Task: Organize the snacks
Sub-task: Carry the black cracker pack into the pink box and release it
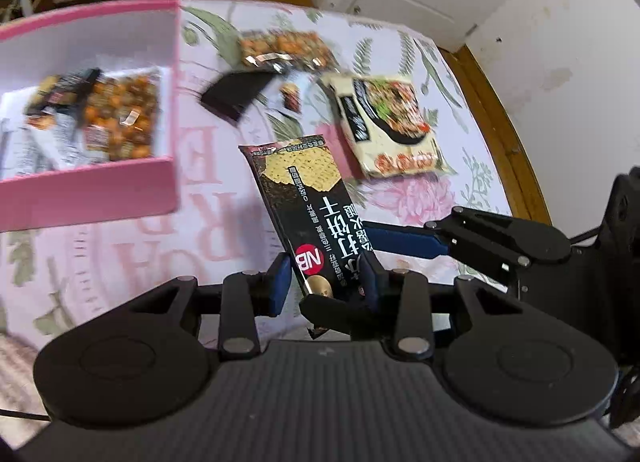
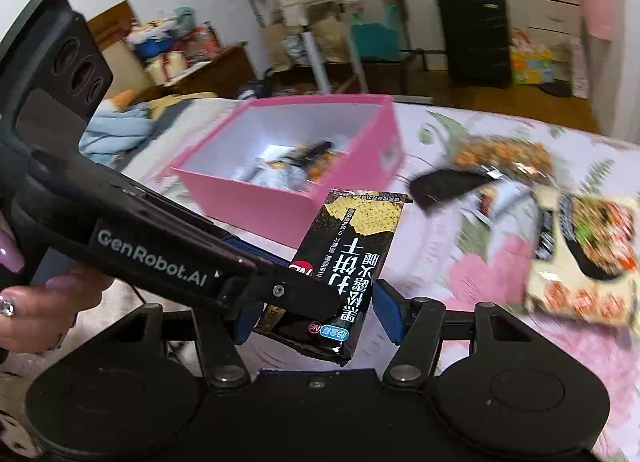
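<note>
A black cracker pack (image 1: 304, 206) with a yellow cracker picture hangs above the table, clear of the cloth. My left gripper (image 1: 326, 282) is shut on its lower end. In the right wrist view the same pack (image 2: 352, 246) stands between the blue pads of my right gripper (image 2: 316, 316), which press on its two side edges. My left gripper (image 2: 298, 286) reaches in from the left, clamped across the pack. From the right in the left wrist view comes my right gripper's blue finger (image 1: 400, 241), lying along the pack's side. A pink box (image 1: 92, 178) (image 2: 256, 202) holding several snacks stands beyond.
On the floral cloth lie a cream noodle pack (image 1: 388, 122) (image 2: 588, 258), an orange nut bag (image 1: 284, 46) (image 2: 500, 154), a black packet (image 1: 236, 94) (image 2: 448, 182) and a small snack (image 1: 290, 96). The wooden table edge (image 1: 500, 122) curves at the right. A hand (image 2: 40, 294) holds the left gripper.
</note>
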The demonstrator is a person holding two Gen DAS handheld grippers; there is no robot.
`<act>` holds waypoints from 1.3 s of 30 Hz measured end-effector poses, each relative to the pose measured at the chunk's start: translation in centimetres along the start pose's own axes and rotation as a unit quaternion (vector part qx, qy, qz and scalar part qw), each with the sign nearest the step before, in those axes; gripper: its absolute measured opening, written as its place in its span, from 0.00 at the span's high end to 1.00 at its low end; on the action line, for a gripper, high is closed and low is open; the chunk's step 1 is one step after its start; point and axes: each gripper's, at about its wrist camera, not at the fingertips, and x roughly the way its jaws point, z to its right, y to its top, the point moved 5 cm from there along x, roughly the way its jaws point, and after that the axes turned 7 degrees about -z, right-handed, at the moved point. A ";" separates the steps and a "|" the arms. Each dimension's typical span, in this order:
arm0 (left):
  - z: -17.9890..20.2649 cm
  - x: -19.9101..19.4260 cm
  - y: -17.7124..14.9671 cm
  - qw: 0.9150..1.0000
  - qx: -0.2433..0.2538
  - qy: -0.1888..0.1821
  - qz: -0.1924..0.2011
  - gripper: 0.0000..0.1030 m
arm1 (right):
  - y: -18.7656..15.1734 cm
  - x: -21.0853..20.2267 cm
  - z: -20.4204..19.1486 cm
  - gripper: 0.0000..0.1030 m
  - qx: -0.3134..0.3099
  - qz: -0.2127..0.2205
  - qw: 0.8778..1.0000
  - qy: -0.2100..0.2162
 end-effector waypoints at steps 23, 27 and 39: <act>-15.3 -0.8 9.2 0.994 -0.081 0.063 0.031 0.64 | 13.0 14.1 -2.7 0.37 -0.036 -0.046 0.998 0.001; -16.3 0.9 9.6 0.994 -0.095 0.053 0.029 0.63 | 12.9 15.1 -2.4 0.37 -0.043 -0.049 0.998 -0.016; -15.7 -1.3 8.6 0.991 -0.091 0.074 0.058 0.55 | 11.9 11.3 -1.9 0.35 -0.040 -0.047 0.998 -0.003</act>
